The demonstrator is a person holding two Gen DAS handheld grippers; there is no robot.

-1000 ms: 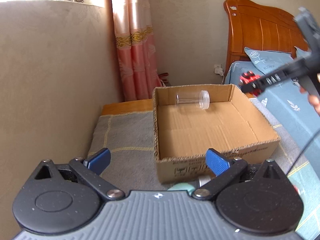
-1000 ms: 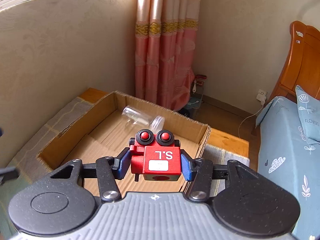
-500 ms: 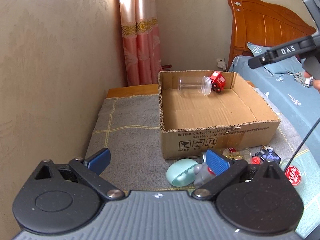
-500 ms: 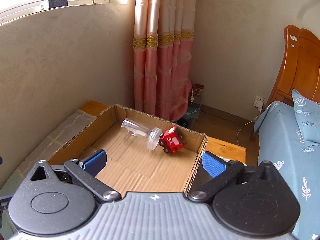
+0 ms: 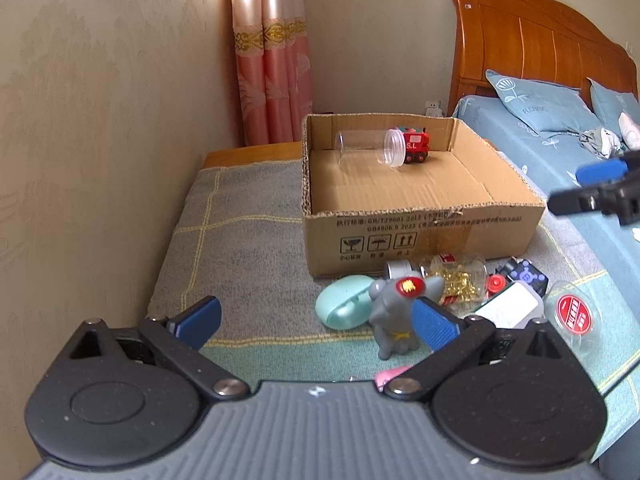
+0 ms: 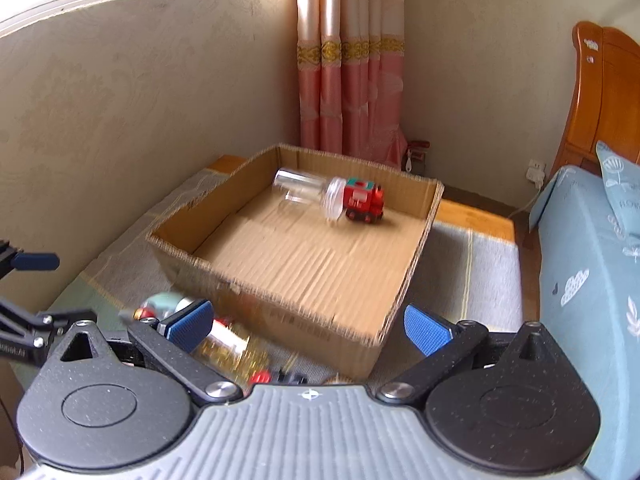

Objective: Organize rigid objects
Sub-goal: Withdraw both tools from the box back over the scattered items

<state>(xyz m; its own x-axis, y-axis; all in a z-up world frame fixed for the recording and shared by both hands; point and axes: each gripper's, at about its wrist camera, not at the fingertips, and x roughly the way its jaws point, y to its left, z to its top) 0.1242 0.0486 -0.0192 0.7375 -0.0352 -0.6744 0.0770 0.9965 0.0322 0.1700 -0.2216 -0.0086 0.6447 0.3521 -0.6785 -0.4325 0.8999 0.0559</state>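
An open cardboard box (image 5: 420, 236) (image 6: 280, 312) stands on a grey mat. Inside it, at the far wall, a clear plastic jar (image 5: 370, 146) (image 6: 308, 192) lies on its side with a red toy train (image 5: 416, 146) (image 6: 364, 200) against its lid. In front of the box lie a mint green case (image 5: 346, 306), a grey elephant figure (image 5: 396, 312), a jar of gold clips (image 5: 460, 278) (image 6: 228, 350), a white block (image 5: 508, 308) and a round red-labelled lid (image 5: 574, 314). My left gripper (image 5: 316, 316) is open just before these. My right gripper (image 6: 308, 328) is open, empty, at the box's near edge.
A plastered wall runs along the left, with a pink curtain (image 5: 272, 72) behind the box. A bed with a blue cover (image 5: 532, 144) and a wooden headboard (image 5: 532, 40) fills the right. The right gripper's finger (image 5: 600, 170) shows at the left wrist view's right edge.
My right gripper let go of the red train, which now stands in the box by the jar, and drew back. My left gripper pulled back, bringing the loose objects into view.
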